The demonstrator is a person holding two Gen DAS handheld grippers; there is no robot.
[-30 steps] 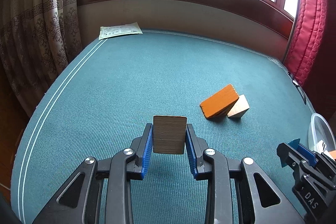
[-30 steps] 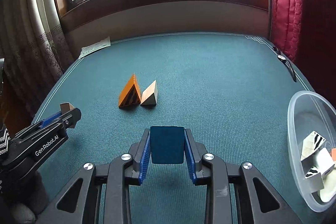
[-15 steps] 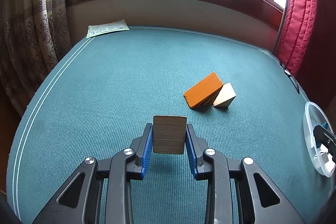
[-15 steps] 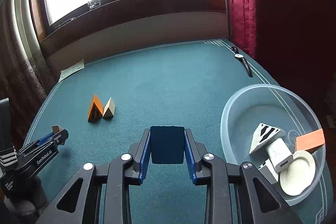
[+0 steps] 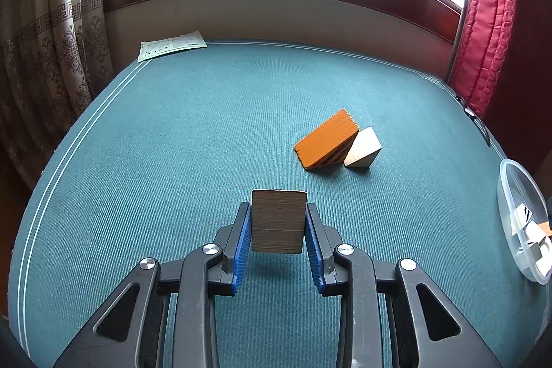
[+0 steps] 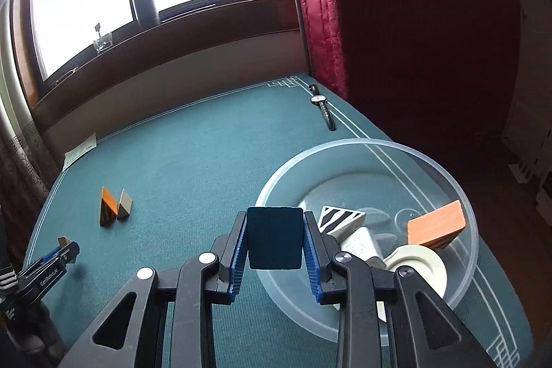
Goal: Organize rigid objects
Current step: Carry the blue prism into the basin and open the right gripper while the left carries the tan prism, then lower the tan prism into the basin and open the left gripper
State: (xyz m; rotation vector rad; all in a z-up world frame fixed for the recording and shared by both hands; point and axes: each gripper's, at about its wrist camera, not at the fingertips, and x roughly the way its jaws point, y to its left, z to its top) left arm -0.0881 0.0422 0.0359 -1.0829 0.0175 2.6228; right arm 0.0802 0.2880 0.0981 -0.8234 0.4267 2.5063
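Note:
My left gripper (image 5: pixel 278 223) is shut on a brown wooden block (image 5: pixel 278 219) and holds it above the teal table. An orange striped wedge (image 5: pixel 326 143) and a plain wooden wedge (image 5: pixel 363 152) lie touching ahead of it to the right. My right gripper (image 6: pixel 275 238) is shut on a dark blue block (image 6: pixel 275 237), held over the left rim of a clear plastic bowl (image 6: pixel 445 171). The bowl holds a striped wedge (image 6: pixel 339 218), an orange block (image 6: pixel 436 227), a white disc (image 6: pixel 415 266) and a white piece. The left gripper also shows in the right wrist view (image 6: pixel 65 249).
A paper sheet (image 5: pixel 170 45) lies at the table's far left corner. A wristwatch (image 6: pixel 322 106) lies near the far right edge by the red curtain (image 5: pixel 490 23). The bowl shows at the right edge of the left wrist view (image 5: pixel 509 195).
My right gripper has swung right with the blue block, from facing the wedges to over the bowl's left rim. The left gripper has turned slightly, block still held.

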